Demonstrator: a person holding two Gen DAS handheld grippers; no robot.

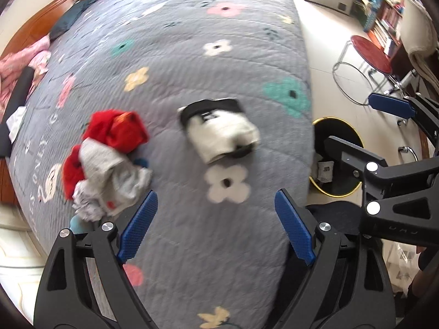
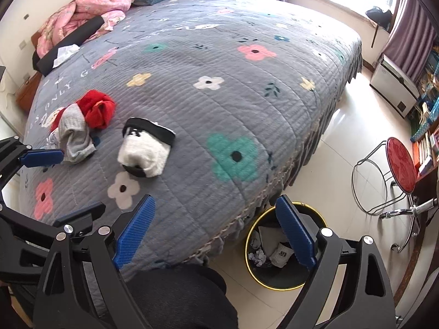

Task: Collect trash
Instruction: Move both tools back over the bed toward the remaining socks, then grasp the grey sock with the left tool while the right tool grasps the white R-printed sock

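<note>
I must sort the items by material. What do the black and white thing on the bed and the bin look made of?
Black and white thing: probably soft fleece fabric, since its white part looks fluffy and matte. Bin: seemingly hard plastic or metal, dark and smooth, with a shiny golden rim.

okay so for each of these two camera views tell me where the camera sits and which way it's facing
Left wrist: sits on the left gripper, open and empty, looking steeply down at the bed; the right gripper reaches in from the right edge.
Right wrist: sits on the right gripper, open and empty, looking down over the bed's corner and the trash bin; the left gripper enters at left, a dark-clothed knee shows below.
Shared: the bed, the black and white item, the red and grey clothes, the bin and the red stool.
</note>
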